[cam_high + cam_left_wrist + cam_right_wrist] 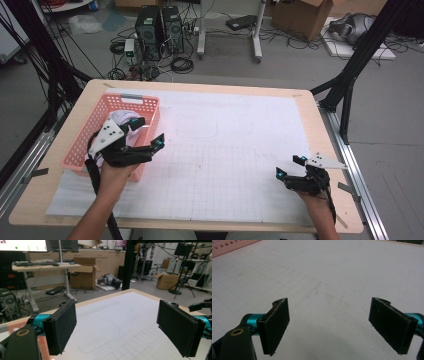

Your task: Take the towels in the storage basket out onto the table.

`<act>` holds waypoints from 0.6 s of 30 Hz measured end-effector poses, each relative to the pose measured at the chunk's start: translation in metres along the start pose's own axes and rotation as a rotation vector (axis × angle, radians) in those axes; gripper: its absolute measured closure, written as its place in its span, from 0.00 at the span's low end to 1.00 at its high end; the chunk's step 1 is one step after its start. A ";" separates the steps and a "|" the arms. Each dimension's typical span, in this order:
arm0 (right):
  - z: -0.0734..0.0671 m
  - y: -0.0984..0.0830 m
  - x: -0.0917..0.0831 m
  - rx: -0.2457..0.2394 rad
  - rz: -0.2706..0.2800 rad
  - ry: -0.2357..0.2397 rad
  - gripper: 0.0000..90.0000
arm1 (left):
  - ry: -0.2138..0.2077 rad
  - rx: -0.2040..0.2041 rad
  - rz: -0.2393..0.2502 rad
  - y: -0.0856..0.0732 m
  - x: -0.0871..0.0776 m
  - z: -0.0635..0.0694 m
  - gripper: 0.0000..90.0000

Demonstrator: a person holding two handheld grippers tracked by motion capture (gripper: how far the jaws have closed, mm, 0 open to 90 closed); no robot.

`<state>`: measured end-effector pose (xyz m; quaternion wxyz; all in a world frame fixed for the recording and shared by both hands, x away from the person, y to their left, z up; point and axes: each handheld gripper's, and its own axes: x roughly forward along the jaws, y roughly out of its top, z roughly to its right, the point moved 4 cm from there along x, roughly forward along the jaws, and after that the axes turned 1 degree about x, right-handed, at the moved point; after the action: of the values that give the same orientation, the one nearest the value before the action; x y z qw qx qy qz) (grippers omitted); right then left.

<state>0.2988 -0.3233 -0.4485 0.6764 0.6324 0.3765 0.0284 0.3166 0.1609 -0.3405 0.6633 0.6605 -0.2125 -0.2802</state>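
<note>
Hovering over the near right corner of a pink basket (87,135), the left claw (146,131) has its jaws spread wide with nothing between them. The basket stands at the left side of the table (200,86), on a white gridded mat (235,150), and holds a white cloth (118,119) bunched just beneath the left claw; whether claw and cloth touch cannot be told. The right claw (290,166) sits low over the mat near the table's near right corner, well apart from the basket, jaws likewise spread and empty. In the right gripper view, bare mat lies between its black pads (275,325), with the basket's rim at the upper left edge. In the left gripper view the pads (62,327) frame the bare mat.
</note>
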 end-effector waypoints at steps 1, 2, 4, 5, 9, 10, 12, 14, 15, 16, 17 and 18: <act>0.000 0.000 0.000 -0.001 0.000 0.000 0.17 | -0.002 -0.011 -0.012 0.002 -0.002 -0.005 0.19; 0.000 0.000 0.000 0.004 -0.004 0.001 0.17 | -0.001 -0.013 -0.015 0.004 -0.004 -0.010 0.20; 0.000 -0.001 0.000 0.008 -0.007 0.002 0.17 | 0.036 0.005 -0.016 0.009 -0.009 -0.021 0.19; 0.000 -0.001 0.000 0.008 -0.007 0.002 0.17 | 0.047 0.005 -0.019 0.010 -0.010 -0.026 0.19; 0.001 -0.001 0.000 0.009 -0.010 0.000 0.17 | 0.083 0.004 -0.048 0.014 -0.015 -0.048 0.18; 0.000 -0.001 0.001 0.009 -0.010 0.000 0.17 | 0.098 0.004 -0.060 0.014 -0.016 -0.054 0.18; 0.000 -0.001 0.001 0.005 -0.010 -0.001 0.17 | 0.121 0.003 -0.087 0.012 -0.017 -0.065 0.18; 0.000 -0.001 0.001 0.007 -0.014 0.002 0.17 | 0.146 -0.001 -0.117 0.010 -0.017 -0.074 0.18; 0.000 -0.001 0.001 0.007 -0.014 0.002 0.17 | 0.151 -0.004 -0.146 0.007 -0.016 -0.081 0.18; 0.000 -0.001 0.001 0.005 -0.014 0.001 0.17 | 0.160 -0.014 -0.174 0.004 -0.015 -0.086 0.18; 0.000 -0.001 0.002 0.003 -0.016 0.000 0.17 | 0.174 -0.021 -0.200 0.001 -0.014 -0.092 0.18; -0.001 -0.001 0.002 0.003 -0.016 0.000 0.17 | 0.187 -0.024 -0.219 -0.002 -0.013 -0.097 0.18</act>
<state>0.2992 -0.3220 -0.4505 0.6756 0.6304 0.3816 0.0224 0.3692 0.2429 -0.3448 0.6536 0.6949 -0.0730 -0.2909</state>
